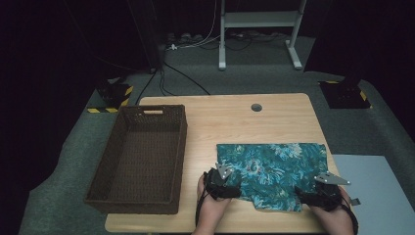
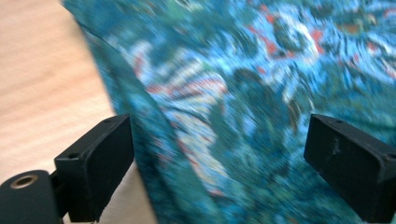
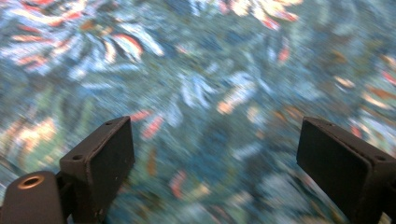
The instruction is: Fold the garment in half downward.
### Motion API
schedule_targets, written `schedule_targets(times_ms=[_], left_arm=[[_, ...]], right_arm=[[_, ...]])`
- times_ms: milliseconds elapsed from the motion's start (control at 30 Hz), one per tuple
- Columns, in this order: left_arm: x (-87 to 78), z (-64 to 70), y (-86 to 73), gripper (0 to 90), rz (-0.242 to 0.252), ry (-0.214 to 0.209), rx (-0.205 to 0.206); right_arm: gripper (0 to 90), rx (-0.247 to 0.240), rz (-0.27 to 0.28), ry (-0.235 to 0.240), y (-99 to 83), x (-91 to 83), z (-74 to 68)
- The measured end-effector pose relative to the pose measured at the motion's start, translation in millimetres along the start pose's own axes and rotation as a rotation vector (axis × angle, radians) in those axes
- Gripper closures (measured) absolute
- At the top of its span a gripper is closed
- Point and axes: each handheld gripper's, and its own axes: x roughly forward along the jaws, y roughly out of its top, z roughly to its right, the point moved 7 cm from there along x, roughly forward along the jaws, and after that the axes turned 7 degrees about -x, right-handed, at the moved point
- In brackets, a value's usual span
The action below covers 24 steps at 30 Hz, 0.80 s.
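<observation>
On the desk (image 1: 230,117), a brown woven basket (image 1: 142,156) stands along the left edge, and a folded teal floral cloth (image 1: 274,169) lies flat toward the near right corner. The cloth looks light, soft and limp, so it would best be pinched at its near corners or the folded left edge. The left hand-held gripper (image 1: 221,185) and right hand-held gripper (image 1: 320,192) hover over its near edge, jaws wide apart, holding nothing.

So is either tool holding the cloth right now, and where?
No. Both the left tool and the right tool are open over the cloth, near its front corners, gripping nothing.
</observation>
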Motion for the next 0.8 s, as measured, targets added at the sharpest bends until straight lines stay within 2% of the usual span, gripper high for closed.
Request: schedule_targets(times_ms=[33, 100, 133, 233, 367, 567, 667, 733, 800], left_arm=[[-2.3, -5.3, 5.1, 8.4, 0.015, 0.006, -0.005], [-2.5, -8.4, 6.9, 8.0, 0.017, 0.015, -0.003], [-1.3, -14.0, 8.6, 7.7, 0.013, 0.026, -0.006], [1.7, -20.6, 7.4, 7.7, -0.001, 0.044, -0.012], [6.5, -23.8, 3.3, 9.7, -0.020, 0.069, -0.005], [8.3, -20.9, 1.7, 10.5, -0.015, 0.067, -0.008], [8.2, -15.6, 0.6, 10.5, -0.017, 0.057, 0.004], [8.8, -5.4, -1.2, 10.6, -0.010, 0.038, 0.018], [8.8, -1.2, -2.0, 10.6, -0.010, 0.031, 0.027]], right_arm=[[9.9, 0.001, 0.002, 0.008, 3.0, 1.6, -2.9], [10.1, 0.003, 0.009, 0.025, 8.7, 4.8, -8.7], [10.3, 0.004, 0.009, 0.032, 10.9, 6.5, -11.9], [10.6, 0.006, 0.000, 0.059, 14.3, 12.2, -19.5], [11.4, 0.008, -0.012, 0.066, 13.1, 17.9, -23.4], [13.6, -0.024, -0.017, 0.051, 10.7, 16.9, -22.2], [13.6, -0.023, -0.015, 0.045, 7.4, 14.2, -19.2], [13.6, -0.021, -0.012, 0.038, 2.4, 9.7, -14.2], [13.6, -0.017, -0.009, 0.033, 0.5, 8.1, -12.3]])
